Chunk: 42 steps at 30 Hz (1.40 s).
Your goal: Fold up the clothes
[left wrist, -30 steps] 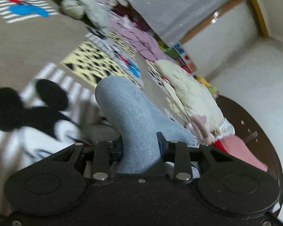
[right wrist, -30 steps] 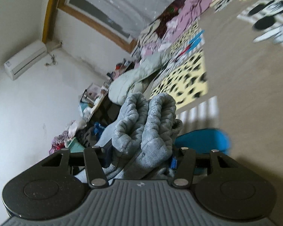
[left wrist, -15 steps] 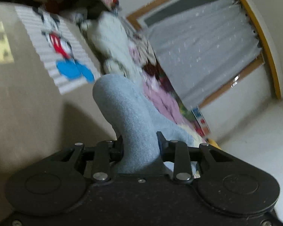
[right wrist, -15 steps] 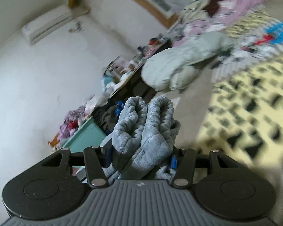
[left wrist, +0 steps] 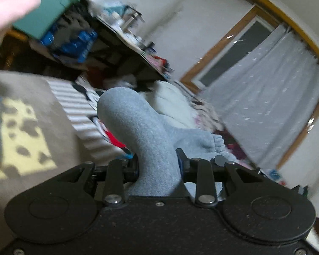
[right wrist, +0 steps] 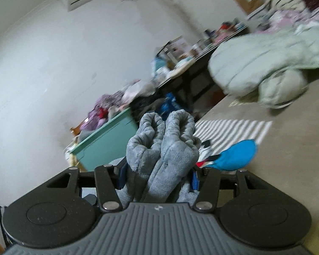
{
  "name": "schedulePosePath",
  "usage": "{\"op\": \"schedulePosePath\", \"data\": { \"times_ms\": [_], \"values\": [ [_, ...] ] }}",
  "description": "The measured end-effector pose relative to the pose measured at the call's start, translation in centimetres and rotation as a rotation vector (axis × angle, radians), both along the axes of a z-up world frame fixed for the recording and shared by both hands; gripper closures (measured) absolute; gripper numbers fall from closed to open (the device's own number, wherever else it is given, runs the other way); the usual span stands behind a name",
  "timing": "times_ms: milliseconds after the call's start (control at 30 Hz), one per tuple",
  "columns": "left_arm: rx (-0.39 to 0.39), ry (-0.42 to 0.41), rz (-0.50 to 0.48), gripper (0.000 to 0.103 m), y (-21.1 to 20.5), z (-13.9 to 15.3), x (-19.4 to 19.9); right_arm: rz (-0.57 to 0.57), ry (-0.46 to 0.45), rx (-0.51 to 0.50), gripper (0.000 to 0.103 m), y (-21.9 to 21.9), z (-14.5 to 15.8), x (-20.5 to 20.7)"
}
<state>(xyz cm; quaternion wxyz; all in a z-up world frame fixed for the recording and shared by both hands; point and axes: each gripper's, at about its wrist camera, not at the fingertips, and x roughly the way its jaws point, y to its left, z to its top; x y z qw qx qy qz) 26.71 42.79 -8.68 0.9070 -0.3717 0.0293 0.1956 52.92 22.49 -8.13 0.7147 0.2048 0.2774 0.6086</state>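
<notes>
A grey fleece garment (left wrist: pixel 142 131) bulges up between the fingers of my left gripper (left wrist: pixel 157 164), which is shut on a smooth fold of it; its gathered elastic edge (left wrist: pixel 218 143) trails off to the right. In the right wrist view, my right gripper (right wrist: pixel 158 173) is shut on a bunched part of the same grey garment (right wrist: pixel 165 144), two ribbed rolls sticking up side by side. Both grippers hold the cloth up above a beige bedspread (right wrist: pixel 276 153) with cartoon prints.
A pale green padded jacket (right wrist: pixel 263 63) lies on the bed. A teal bin (right wrist: pixel 104 142) stands at the bed's edge beside a dark cluttered desk (right wrist: pixel 193 63). A hand (left wrist: pixel 8 2) shows at the left wrist view's top left. A grey curtain (left wrist: pixel 272 93) covers the window.
Both grippers have swung round with the grey garment still held: the views now take in the wall, desk and teal bin instead of the bedspread prints. The grips look unchanged.
</notes>
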Motion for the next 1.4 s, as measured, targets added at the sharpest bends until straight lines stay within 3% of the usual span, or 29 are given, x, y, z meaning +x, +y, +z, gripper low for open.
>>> {"op": "schedulePosePath", "data": {
  "times_ms": [200, 300, 333, 367, 400, 433, 600, 967, 1233, 1400],
  "values": [
    [0.041, 0.111, 0.113, 0.074, 1.7, -1.8, 0.4, 0.097, 0.046, -0.006, 0.049, 5.6, -3.2, 1.8],
    [-0.008, 0.172, 0.152, 0.072, 3.0, -3.2, 0.6, 0.09, 0.097, -0.067, 0.049, 7.9, -4.8, 2.4],
    [-0.023, 0.205, 0.166, 0.067, 3.3, -3.6, 0.6, 0.074, 0.12, -0.095, 0.048, 8.5, -5.3, 2.7],
    [-0.033, 0.266, 0.185, 0.046, 3.6, -4.0, 1.0, 0.058, 0.143, -0.123, 0.04, 9.1, -5.9, 2.9],
    [-0.044, 0.315, 0.188, 0.034, 3.6, -4.4, 1.4, 0.047, 0.166, -0.148, 0.03, 9.3, -6.2, 3.1],
    [-0.054, 0.365, 0.191, 0.033, 3.7, -4.7, 1.9, 0.039, 0.189, -0.172, 0.03, 9.4, -6.4, 3.2],
    [-0.052, 0.414, 0.213, 0.023, 2.4, -4.8, 2.3, 0.0, 0.132, -0.253, 0.028, 8.1, -4.9, 1.5],
    [-0.152, 0.41, 0.234, 0.017, -1.8, -3.5, -0.1, -0.209, 0.242, -0.234, 0.027, -4.9, -3.7, -2.8],
    [-0.07, 0.492, 0.109, 0.017, -8.4, -3.4, -0.7, -0.353, 0.175, -0.388, 0.026, -18.5, -3.0, -13.1],
    [0.04, 0.554, 0.026, 0.016, -13.6, -3.9, -2.0, -0.466, 0.106, -0.506, 0.024, -26.4, -2.8, -20.6]
  ]
}}
